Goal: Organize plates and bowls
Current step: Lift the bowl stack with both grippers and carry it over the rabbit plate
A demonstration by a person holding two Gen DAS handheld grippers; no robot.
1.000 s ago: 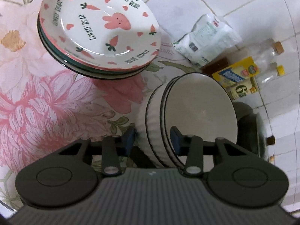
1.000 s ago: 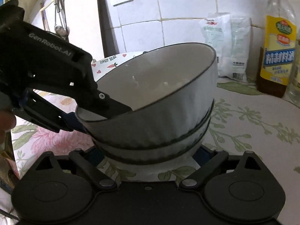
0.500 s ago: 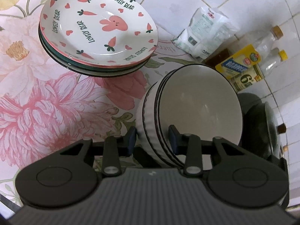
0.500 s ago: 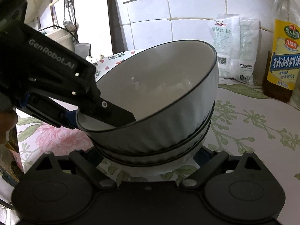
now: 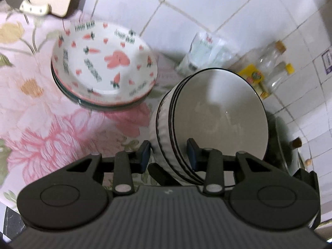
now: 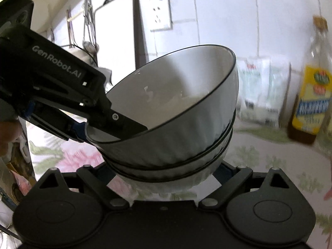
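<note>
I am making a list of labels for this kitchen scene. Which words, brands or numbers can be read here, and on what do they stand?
"GenRobot.AI": on the body of the left hand-held gripper, in the right wrist view.
Plate lettering: too blurred to read.
Yellow label on the oil bottle: too blurred.
White packets by the wall: print too blurred.

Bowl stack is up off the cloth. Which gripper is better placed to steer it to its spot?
Left. The left gripper clamps the rim of the bowl stack, one finger inside the top bowl. The right gripper straddles the stack's base; whether its pads press is hidden.
</note>
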